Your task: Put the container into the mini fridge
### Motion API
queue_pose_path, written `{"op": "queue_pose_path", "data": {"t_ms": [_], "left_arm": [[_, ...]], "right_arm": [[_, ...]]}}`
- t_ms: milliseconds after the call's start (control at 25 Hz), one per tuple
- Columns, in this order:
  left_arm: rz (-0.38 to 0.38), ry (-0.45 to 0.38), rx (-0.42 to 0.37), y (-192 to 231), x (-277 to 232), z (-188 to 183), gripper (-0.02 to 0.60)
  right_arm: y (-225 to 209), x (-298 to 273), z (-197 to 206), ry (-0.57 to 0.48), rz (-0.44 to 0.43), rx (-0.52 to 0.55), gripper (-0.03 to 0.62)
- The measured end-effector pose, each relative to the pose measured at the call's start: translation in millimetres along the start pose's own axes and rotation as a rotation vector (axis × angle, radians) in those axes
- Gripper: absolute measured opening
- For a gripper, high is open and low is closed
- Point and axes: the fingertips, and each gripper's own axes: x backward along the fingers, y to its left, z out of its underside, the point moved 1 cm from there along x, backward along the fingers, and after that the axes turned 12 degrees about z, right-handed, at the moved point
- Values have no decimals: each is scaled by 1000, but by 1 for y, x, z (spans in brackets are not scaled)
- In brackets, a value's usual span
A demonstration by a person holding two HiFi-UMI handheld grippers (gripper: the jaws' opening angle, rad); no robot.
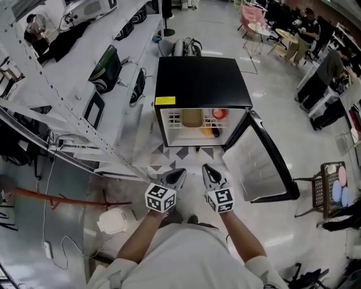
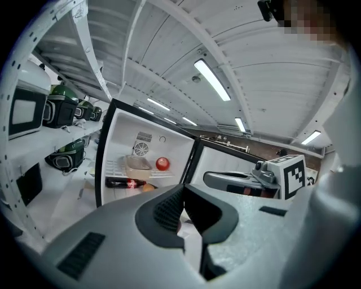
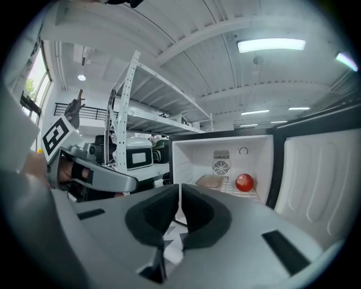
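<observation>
Head view, clock positions from centre:
1. Red round fruit (image 1: pixel 219 113), 12 o'clock. An orange fruit (image 1: pixel 206 131) sits just below it, beside a dark bottle with red label (image 2: pixel 125 183) lying on its side.
2. Patterned floor mat (image 1: pixel 169 155) of grey and white triangles, near centre.
3. White metal shelving rack (image 1: pixel 84 79), 9 to 11 o'clock, carrying dark bags (image 1: pixel 106 69).
4. Backpack (image 1: pixel 189 47) on the floor, 12 o'clock.
5. Pink chair (image 1: pixel 252 14) and seated people (image 1: pixel 299 34), 1 o'clock.
6. Wire cart (image 1: pixel 317 192) holding pink and blue discs (image 1: pixel 337 192), 3 o'clock.
7. White round object (image 1: pixel 115 221) on the floor, 8 o'clock.

Right gripper view:
8. White box appliance with dark window (image 3: pixel 128 158), on the rack, 9 o'clock.
</observation>
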Motion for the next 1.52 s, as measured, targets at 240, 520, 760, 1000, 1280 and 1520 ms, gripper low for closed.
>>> {"op": "queue_pose_path", "data": {"t_ms": [240,520,760,1000,1280,1520], "left_arm": [[-51,-31,-33,-34,17,2,5],[-69,-35,-70,-52,47,5,4],[-70,-40,-108,-40,70,-6,5],[-39,-53,-115,-30,82,-18,5],[-21,-65,-97,-21,85,-20,5],[-7,-75,-87,-18,85,-24,5]], "right_arm": [[-2,32,2,-19,-15,-35,6],[10,58,-4,-24,-38,-41,6],[14,65,-18,-39,10,-26,6],[9,66,-29,-44,77,-67,6],[11,65,-37,-50,99,-71,5],[18,65,-38,-45,84,-67,6]]}}
